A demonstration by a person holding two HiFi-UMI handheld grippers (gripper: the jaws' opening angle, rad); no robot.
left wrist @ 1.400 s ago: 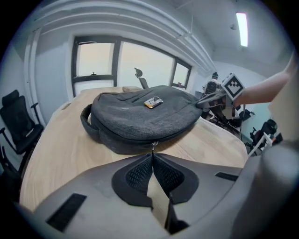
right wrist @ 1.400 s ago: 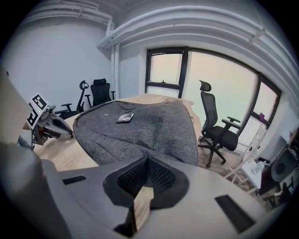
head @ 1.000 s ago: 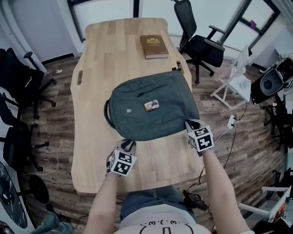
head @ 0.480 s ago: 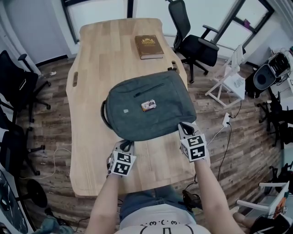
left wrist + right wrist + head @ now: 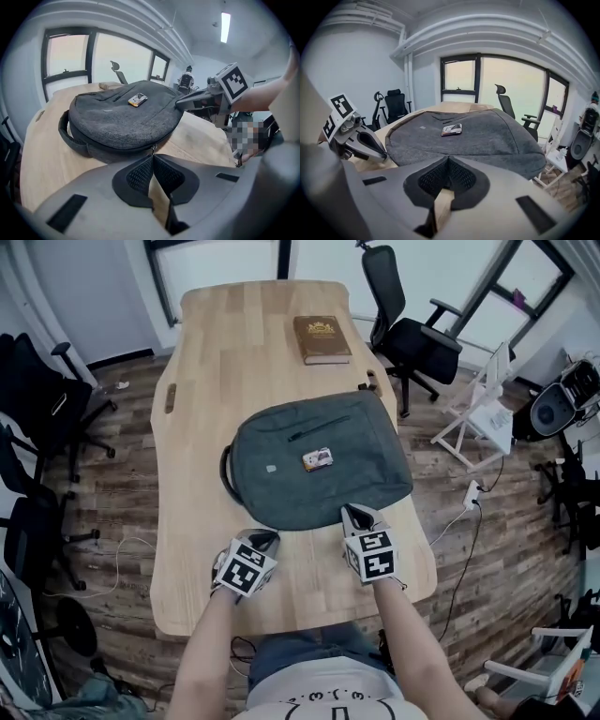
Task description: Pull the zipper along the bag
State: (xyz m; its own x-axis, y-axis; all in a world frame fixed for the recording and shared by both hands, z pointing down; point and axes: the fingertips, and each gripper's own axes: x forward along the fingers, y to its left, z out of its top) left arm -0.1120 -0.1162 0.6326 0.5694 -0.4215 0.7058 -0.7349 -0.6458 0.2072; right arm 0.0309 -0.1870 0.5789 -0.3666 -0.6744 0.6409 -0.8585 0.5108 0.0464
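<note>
Left gripper (image 5: pixel 153 156) looks pinched on the tiny metal zipper pull (image 5: pixel 153 150) at the near edge of the grey backpack (image 5: pixel 323 479); right gripper (image 5: pixel 448 160) is closed against that edge too. Soft, floppy bag on the wooden table (image 5: pixel 225 362), so I'd grab only the pull.

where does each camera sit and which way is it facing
Head view: on the person's head, facing steeply down at the table, grey backpack and book; both forearms, left tool and right tool show.
Left gripper view: on the left tool, facing along its shut jaws pinching the zipper pull; right tool at right.
Right gripper view: on the right tool, facing across the backpack toward the windows; left tool at left.
Shared: both gripper views see the backpack and each other's tool.
</note>
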